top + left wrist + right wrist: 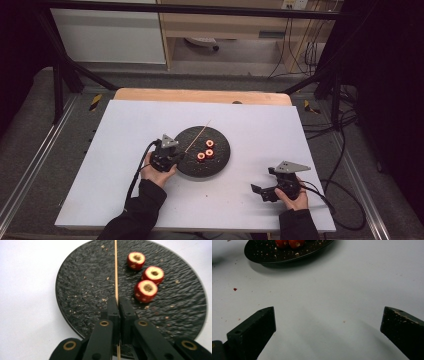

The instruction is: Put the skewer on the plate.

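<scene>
A: Wooden and very thin, the skewer [116, 272] is clamped between the jaws of the left gripper [117, 303], which are pressed together on it. It lies over the black plate [82, 302] and points away from the hand, toward the far rim.

B: And the fruit?

A: Three small red fruit pieces [147, 277], each with a pale hollow on top, stand on the plate just beside the skewer, on its right side in the left gripper view. In the high view they sit near the middle of the plate [220, 160].

B: What does the right gripper [328, 322] do?

A: Its jaws stand wide apart with nothing between them. It rests on the white table [125, 150], well apart from the plate.

B: So how should the step be done well?

A: I think the skewer must go through the fruit. The left hand should bring the tip in line with the hollow of the nearest piece and keep the stick level. The right gripper could hold that piece steady, because a round piece may roll away. Also, the grip must stay gentle, since such a thin stick can bend or snap.
</scene>
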A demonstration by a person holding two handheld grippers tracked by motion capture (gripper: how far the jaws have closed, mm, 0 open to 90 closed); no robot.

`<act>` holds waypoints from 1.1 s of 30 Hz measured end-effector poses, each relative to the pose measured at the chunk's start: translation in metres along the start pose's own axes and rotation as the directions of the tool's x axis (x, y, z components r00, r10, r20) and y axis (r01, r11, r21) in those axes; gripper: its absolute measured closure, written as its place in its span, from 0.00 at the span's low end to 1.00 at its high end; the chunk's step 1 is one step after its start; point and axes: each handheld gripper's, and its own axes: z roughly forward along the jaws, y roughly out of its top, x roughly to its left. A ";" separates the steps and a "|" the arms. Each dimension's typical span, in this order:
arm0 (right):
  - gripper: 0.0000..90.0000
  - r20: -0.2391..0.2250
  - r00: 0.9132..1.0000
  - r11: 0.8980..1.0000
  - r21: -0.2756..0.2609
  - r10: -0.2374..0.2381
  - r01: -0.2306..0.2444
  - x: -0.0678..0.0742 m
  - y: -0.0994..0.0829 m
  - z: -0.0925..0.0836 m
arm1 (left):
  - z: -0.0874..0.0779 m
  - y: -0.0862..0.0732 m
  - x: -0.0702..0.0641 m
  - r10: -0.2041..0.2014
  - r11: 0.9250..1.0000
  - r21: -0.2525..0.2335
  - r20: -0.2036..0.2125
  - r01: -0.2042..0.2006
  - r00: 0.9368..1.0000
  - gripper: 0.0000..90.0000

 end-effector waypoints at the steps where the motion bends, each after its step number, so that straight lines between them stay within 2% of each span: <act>1: 0.01 -0.001 1.000 1.000 0.001 0.000 0.000 0.000 0.000 0.000 | 0.002 0.000 -0.001 -0.005 1.000 0.010 0.000 0.005 1.000 0.98; 3: 0.01 -0.003 1.000 1.000 0.001 -0.001 0.001 0.000 0.000 0.001 | 0.006 0.001 -0.002 -0.001 1.000 0.019 -0.012 0.001 1.000 0.98; 14: 0.01 -0.002 1.000 1.000 0.007 -0.004 0.004 0.000 0.000 0.001 | 0.017 0.001 -0.009 0.005 0.998 0.062 -0.023 -0.004 1.000 0.98; 21: 0.01 0.002 1.000 1.000 0.011 -0.003 0.003 0.000 0.000 0.001 | 0.019 0.001 -0.013 0.009 0.998 0.061 -0.027 -0.007 1.000 0.97; 28: 0.01 0.003 1.000 1.000 0.012 -0.008 0.008 0.000 -0.001 0.001 | 0.011 -0.001 -0.010 0.013 0.999 0.044 0.003 -0.013 1.000 0.88; 33: 0.01 0.005 1.000 1.000 0.014 -0.006 0.006 0.000 -0.001 0.001 | -0.004 -0.002 -0.005 0.037 0.999 0.033 0.051 -0.039 0.998 0.78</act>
